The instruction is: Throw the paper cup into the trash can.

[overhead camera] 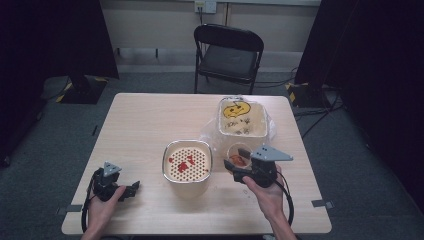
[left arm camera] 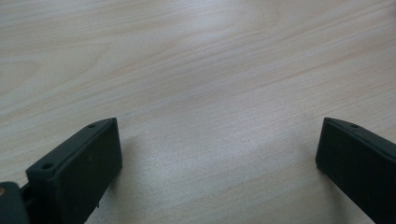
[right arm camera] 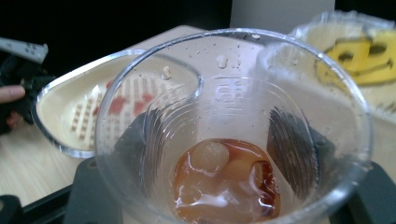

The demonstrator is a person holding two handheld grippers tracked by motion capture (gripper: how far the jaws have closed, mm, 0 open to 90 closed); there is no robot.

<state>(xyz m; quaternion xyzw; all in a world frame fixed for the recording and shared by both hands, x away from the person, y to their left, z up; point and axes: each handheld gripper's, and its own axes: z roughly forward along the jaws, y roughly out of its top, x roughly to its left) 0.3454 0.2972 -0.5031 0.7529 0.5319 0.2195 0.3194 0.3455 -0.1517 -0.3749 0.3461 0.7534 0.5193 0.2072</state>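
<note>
Seen from above, your left gripper [overhead camera: 131, 190] rests low on the wooden table [overhead camera: 145, 125] near its front left corner, well apart from the cream perforated container [overhead camera: 187, 162] with red marks at the table's centre. Your right gripper [overhead camera: 237, 169] meets a clear plastic cup [overhead camera: 239, 154] of reddish-brown contents, just right of that container. Behind the cup lies a clear-lidded tray [overhead camera: 243, 118] bearing a yellow shape, and a black folding chair [overhead camera: 227, 55] stands beyond the far edge.
</note>
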